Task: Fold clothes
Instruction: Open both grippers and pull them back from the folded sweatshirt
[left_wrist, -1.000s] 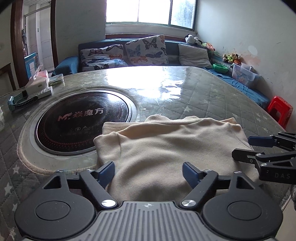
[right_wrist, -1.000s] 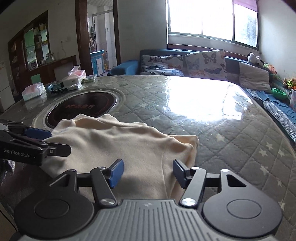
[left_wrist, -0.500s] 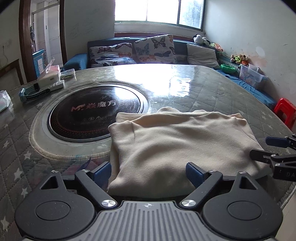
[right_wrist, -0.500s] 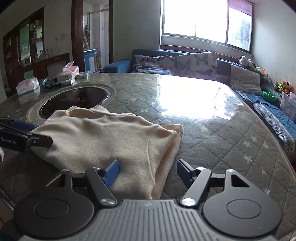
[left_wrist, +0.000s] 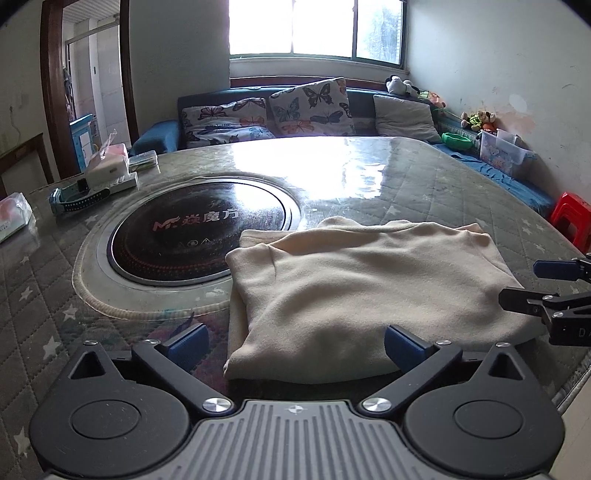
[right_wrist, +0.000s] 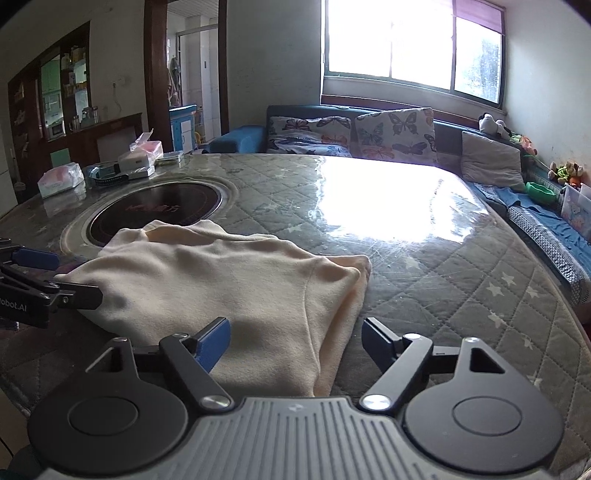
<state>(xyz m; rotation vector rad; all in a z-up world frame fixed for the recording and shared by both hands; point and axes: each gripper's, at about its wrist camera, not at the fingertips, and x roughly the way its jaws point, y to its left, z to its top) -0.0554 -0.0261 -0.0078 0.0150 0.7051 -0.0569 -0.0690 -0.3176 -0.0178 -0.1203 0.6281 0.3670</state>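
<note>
A folded cream garment (left_wrist: 369, 291) lies on the quilted tabletop (left_wrist: 424, 192), beside the round black cooktop (left_wrist: 199, 236). The left gripper (left_wrist: 295, 343) and right gripper (right_wrist: 295, 339) have just been opening; both now gape wide at its near edge, gripping nothing.

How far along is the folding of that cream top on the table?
Looks mostly done: the cream top lies in a compact folded stack near the table edge, partly over the black round plate. In hand: nothing. The left tool and right tool have just been opening, and both stand open at the top's near edge without pinching it. Left: perhaps tidying; no other clothes are visible.
</note>
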